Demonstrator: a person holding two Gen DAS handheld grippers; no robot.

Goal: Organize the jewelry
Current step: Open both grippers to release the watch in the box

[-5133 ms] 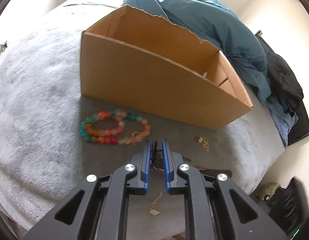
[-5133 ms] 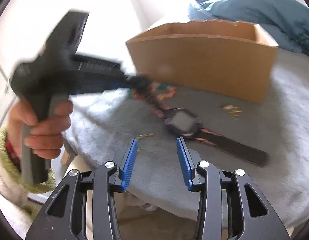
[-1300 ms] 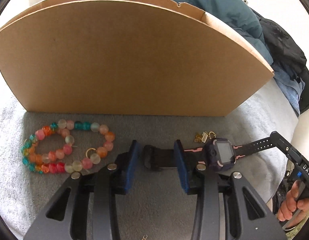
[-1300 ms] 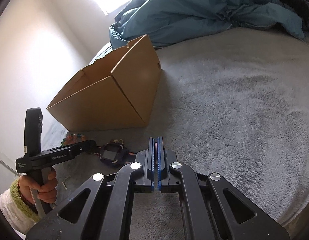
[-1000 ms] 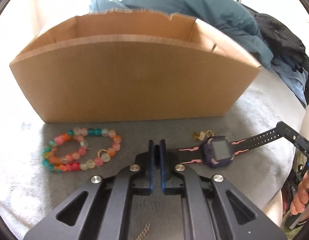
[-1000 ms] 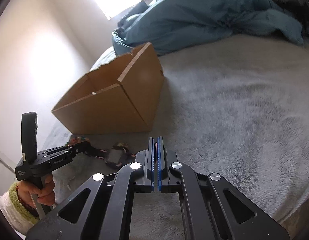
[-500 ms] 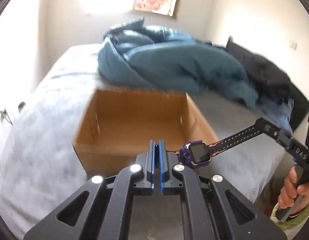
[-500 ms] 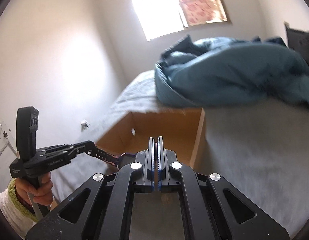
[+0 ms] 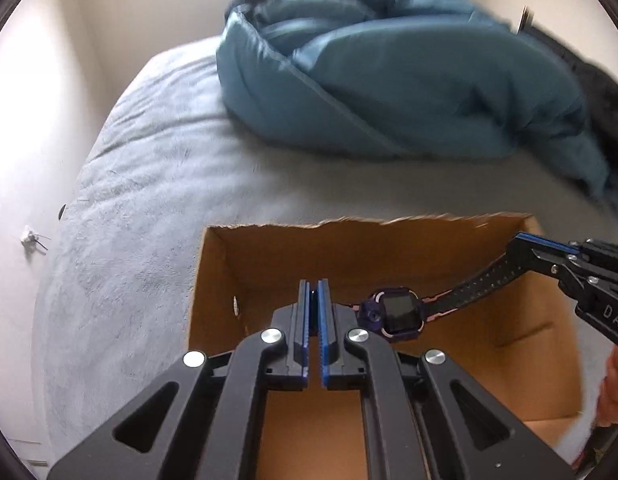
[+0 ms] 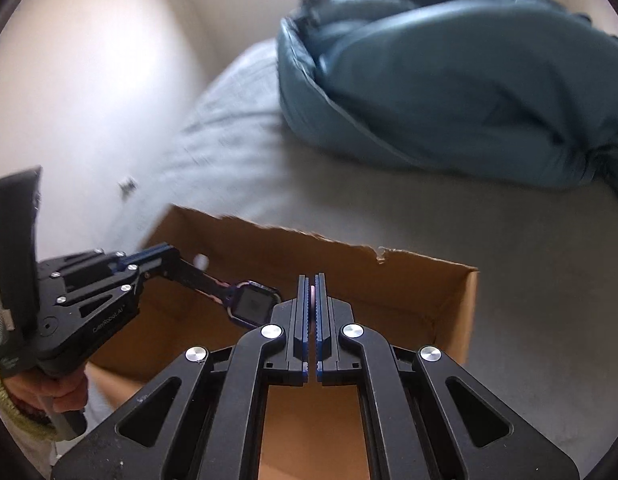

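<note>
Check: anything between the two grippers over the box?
Only the watch, strung between left gripper and right gripper above the cardboard box; both wrist views show it.

Your own fingers hide each end of the watch [image 9: 393, 314]: in the left view the strap vanishes behind the left gripper [image 9: 313, 292], and in the right view behind the right gripper [image 10: 311, 288]. You cannot see the floor of the cardboard box [image 9: 461, 236] under the gripper bodies. The hand [image 9: 615, 392] at the right edge is cut off and smeared. The blue duvet [image 10: 449, 92] is motion-blurred.
</note>
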